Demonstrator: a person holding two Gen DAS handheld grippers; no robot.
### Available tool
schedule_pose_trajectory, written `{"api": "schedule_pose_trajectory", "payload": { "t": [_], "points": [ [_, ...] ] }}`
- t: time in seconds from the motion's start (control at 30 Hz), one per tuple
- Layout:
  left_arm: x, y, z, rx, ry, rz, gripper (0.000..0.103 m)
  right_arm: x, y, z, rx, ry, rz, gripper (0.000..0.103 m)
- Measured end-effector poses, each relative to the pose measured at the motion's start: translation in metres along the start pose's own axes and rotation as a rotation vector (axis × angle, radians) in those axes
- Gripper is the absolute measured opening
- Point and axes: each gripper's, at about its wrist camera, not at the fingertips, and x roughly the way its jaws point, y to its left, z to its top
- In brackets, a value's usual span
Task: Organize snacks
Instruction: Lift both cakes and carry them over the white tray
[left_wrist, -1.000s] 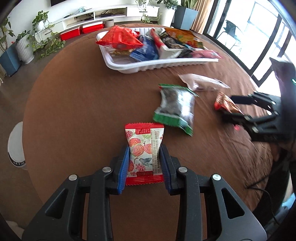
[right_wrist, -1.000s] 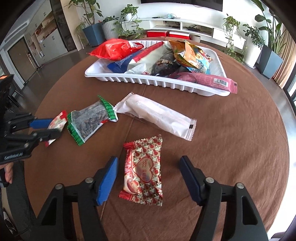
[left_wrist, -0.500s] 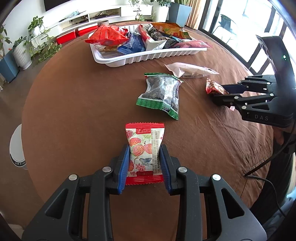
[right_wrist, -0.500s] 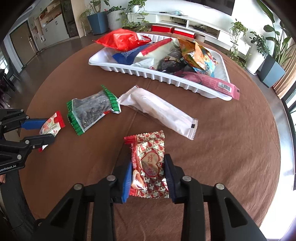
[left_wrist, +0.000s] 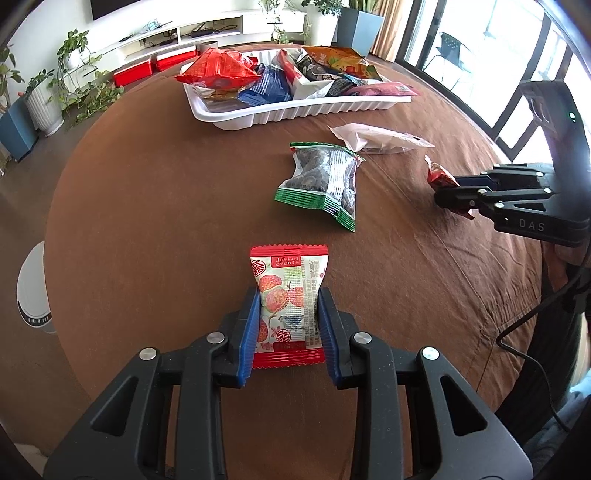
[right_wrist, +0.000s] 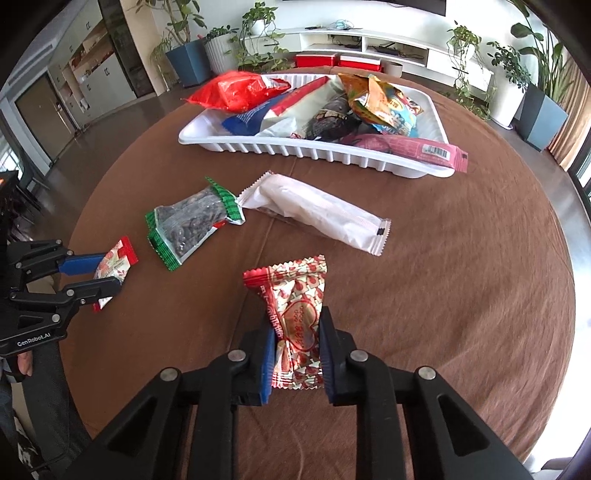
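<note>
My left gripper (left_wrist: 288, 295) is shut on a red-and-white fruit snack packet (left_wrist: 288, 302), held above the brown table; it shows in the right wrist view (right_wrist: 110, 273) too. My right gripper (right_wrist: 297, 315) is shut on a red heart-patterned snack packet (right_wrist: 295, 314), lifted off the table; the left wrist view shows it at right (left_wrist: 439, 177). A white tray (right_wrist: 314, 149) heaped with several snack bags stands at the far side.
A green-edged bag of dark seeds (right_wrist: 188, 225) and a long white packet (right_wrist: 317, 214) lie on the table between the grippers and the tray. The round table (right_wrist: 461, 258) has a brown cloth. Plants and a low white shelf stand beyond.
My right gripper closed on the heart-patterned packet and lifted it. My left gripper kept its packet and moved toward the tray side.
</note>
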Motion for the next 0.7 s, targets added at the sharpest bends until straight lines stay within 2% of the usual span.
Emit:
{"api": "schedule_pose_trajectory", "payload": {
  "t": [0.37,0.7],
  "points": [
    [-0.019,-0.001,0.001,-0.058,-0.075,-0.067,0.028,-0.014,-0.01,-0.017,0.084,-0.038,0.084,0.022],
    [-0.034,-0.009,0.027,-0.078,-0.141,-0.128,0.028,-0.027,-0.041,-0.018,0.185,-0.079,0.1,0.022]
  ]
}}
